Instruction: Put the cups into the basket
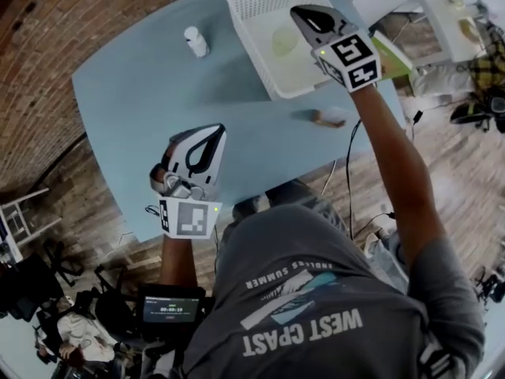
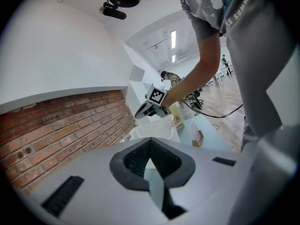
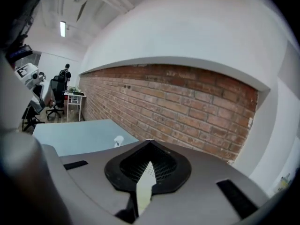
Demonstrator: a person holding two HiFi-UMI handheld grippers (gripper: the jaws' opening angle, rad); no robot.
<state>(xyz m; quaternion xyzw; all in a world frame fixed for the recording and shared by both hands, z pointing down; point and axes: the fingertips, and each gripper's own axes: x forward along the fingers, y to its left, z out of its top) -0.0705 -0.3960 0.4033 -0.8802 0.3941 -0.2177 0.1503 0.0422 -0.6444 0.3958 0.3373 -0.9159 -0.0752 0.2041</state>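
One pale cup point(image 1: 284, 42) lies in the basket point(image 1: 245, 10), and the right tool point(image 1: 304, 14) above it and the left tool point(image 1: 213, 136) over the bench point(image 1: 134, 93) edge are both pressed together and empty, so spread the right one before lowering to the blurred thing point(image 1: 327, 118), perhaps a cup.

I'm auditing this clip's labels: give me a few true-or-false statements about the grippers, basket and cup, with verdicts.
1. The right gripper is above the basket, its jaws shut on nothing. True.
2. The basket stands on the floor. False: it stands on the blue table.
3. A pale green cup lies inside the basket. True.
4. The left gripper holds a cup. False: its jaws are together and empty.
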